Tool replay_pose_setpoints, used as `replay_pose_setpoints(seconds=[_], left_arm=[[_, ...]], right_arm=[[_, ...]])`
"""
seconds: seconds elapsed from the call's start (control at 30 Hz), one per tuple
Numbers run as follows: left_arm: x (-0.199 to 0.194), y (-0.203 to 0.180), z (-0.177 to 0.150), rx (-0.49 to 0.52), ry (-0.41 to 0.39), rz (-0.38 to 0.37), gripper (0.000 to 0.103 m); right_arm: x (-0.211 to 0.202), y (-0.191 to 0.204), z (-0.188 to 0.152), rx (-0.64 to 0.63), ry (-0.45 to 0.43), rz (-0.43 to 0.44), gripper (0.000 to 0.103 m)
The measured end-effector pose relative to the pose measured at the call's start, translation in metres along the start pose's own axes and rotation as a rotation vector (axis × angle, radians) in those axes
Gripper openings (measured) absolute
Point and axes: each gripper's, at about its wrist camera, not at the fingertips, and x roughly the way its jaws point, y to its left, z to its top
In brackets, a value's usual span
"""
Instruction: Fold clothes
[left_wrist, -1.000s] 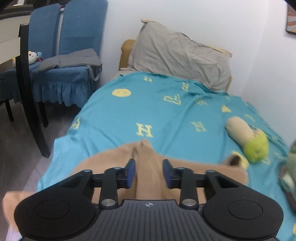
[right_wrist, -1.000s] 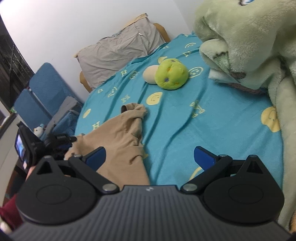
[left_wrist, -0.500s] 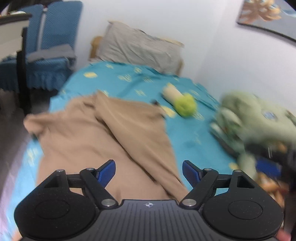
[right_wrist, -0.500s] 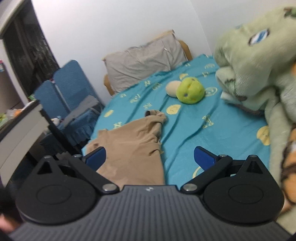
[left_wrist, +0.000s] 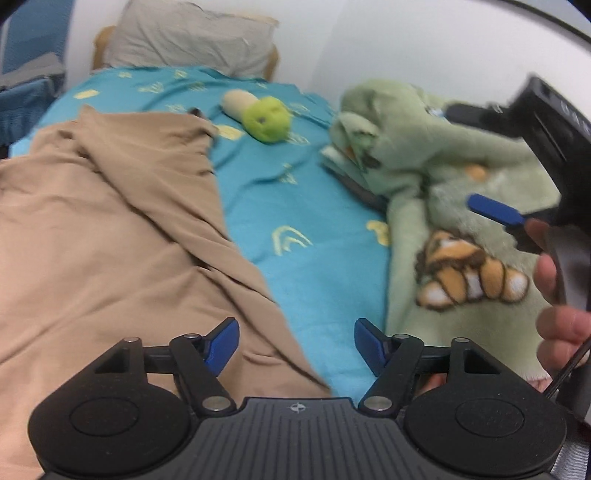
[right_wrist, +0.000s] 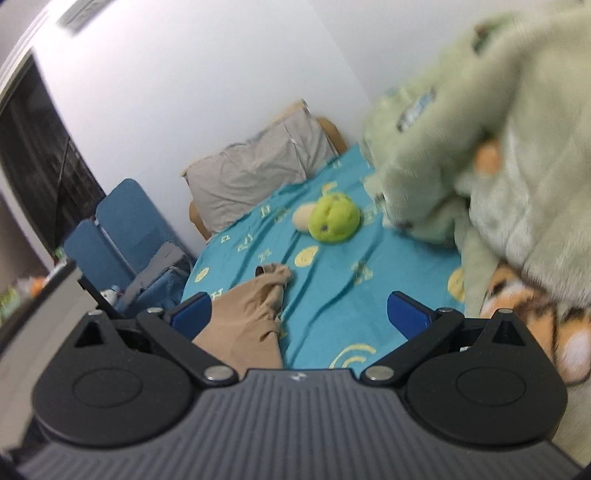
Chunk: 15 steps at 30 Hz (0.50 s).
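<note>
On bed, tan garment (left_wrist: 110, 229) (crumpled), left gripper (left_wrist: 295, 341) closing empty, right gripper (right_wrist: 299, 314) wide, empty.

- The plain tan cloth garment (left_wrist: 110, 236) is one even beige, with no print.
- The turquoise bed sheet (left_wrist: 314, 206) carries yellow letters, smiley faces and arc shapes.
- The round plush toy (left_wrist: 267, 118) has a lime-green head and a cream body.
- The fluffy pale-green fleece blanket (left_wrist: 424, 147) bears an orange, brown and white tiger figure.
- The crumpled pillow (left_wrist: 192, 40) is grey-beige.
- The padded chairs (right_wrist: 122, 236) are blue, with a grey cloth on one seat.
- The left gripper (left_wrist: 295, 341) and right gripper (right_wrist: 299, 314) are black with blue fingers (left_wrist: 221, 341).
- The wall (right_wrist: 192, 85) is white.
</note>
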Motion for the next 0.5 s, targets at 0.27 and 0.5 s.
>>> replay_pose_setpoints(seconds=[0.27, 0.5], left_arm=[[0.061, -0.008, -0.016, 0.052, 0.167, 0.053, 0.055], [0.046, 0.026, -0.013, -0.054, 0.136, 0.012, 0.005]], right_arm=[[0.011, -0.005, -0.006, 0.029, 0.039, 0.022, 0.103], [0.021, -0.007, -0.008, 0.038, 0.071, 0.003, 0.103]])
